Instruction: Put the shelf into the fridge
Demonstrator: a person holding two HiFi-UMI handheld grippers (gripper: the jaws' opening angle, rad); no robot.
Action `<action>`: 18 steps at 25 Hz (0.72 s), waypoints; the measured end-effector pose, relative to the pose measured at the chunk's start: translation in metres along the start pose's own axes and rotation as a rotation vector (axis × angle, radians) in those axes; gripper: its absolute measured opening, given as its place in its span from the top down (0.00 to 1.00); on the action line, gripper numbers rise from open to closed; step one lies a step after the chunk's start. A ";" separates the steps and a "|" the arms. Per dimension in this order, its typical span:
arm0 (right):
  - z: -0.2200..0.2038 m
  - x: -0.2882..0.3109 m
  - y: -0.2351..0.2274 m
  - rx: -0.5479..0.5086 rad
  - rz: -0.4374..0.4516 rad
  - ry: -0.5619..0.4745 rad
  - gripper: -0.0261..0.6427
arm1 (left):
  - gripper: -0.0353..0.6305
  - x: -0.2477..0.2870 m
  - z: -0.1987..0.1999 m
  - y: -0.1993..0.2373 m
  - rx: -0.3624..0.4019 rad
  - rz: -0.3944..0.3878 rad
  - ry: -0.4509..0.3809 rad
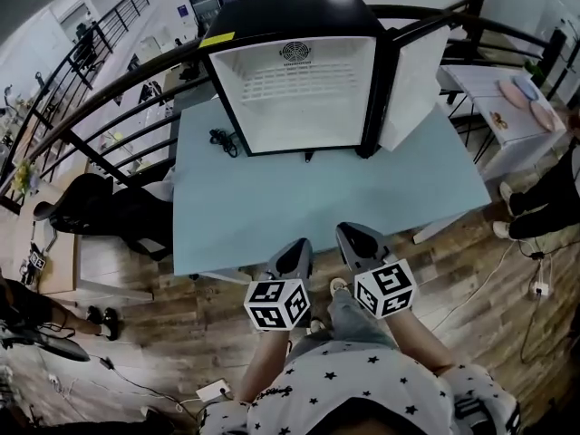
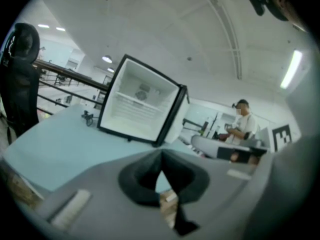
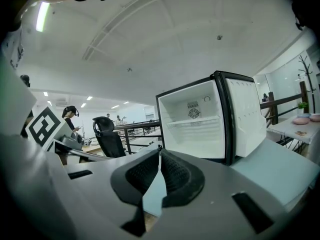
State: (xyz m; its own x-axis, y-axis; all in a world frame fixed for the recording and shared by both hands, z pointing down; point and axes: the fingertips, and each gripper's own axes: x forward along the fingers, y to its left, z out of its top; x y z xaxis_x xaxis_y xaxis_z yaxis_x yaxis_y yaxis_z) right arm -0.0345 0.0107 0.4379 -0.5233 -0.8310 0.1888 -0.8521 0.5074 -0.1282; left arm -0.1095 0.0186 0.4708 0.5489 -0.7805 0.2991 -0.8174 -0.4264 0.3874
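A small black fridge (image 1: 294, 80) stands at the far side of the light blue table (image 1: 272, 216), its door (image 1: 412, 84) swung open to the right. A white wire shelf (image 1: 294, 84) lies level inside it, also seen as the shelf (image 2: 132, 104) in the left gripper view and the shelf (image 3: 192, 122) in the right gripper view. My left gripper (image 1: 294, 247) and right gripper (image 1: 349, 234) hover side by side over the table's near edge, well short of the fridge. Both are shut with nothing in them: left gripper (image 2: 161, 154), right gripper (image 3: 160, 151).
A black cable (image 1: 222, 140) lies on the table left of the fridge. A black office chair (image 1: 91, 207) stands off the table's left edge, and a black railing (image 1: 109, 107) runs behind. A white side table (image 1: 503, 120) with plates is at the right, a person's legs (image 1: 544, 202) near it.
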 end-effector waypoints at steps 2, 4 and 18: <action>-0.003 -0.010 0.011 0.000 0.003 -0.001 0.92 | 0.94 -0.015 -0.005 -0.003 0.004 -0.006 -0.001; -0.006 -0.020 0.022 -0.004 0.005 -0.003 0.92 | 0.94 -0.029 -0.010 -0.006 0.005 -0.011 -0.004; -0.008 -0.043 0.059 -0.026 0.010 -0.036 0.93 | 0.94 -0.071 -0.016 -0.008 0.015 -0.026 -0.037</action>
State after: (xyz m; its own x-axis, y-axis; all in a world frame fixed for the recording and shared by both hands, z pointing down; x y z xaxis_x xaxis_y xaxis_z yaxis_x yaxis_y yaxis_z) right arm -0.0622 0.0783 0.4300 -0.5314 -0.8334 0.1522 -0.8471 0.5211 -0.1041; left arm -0.1391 0.0842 0.4601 0.5637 -0.7851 0.2566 -0.8053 -0.4535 0.3818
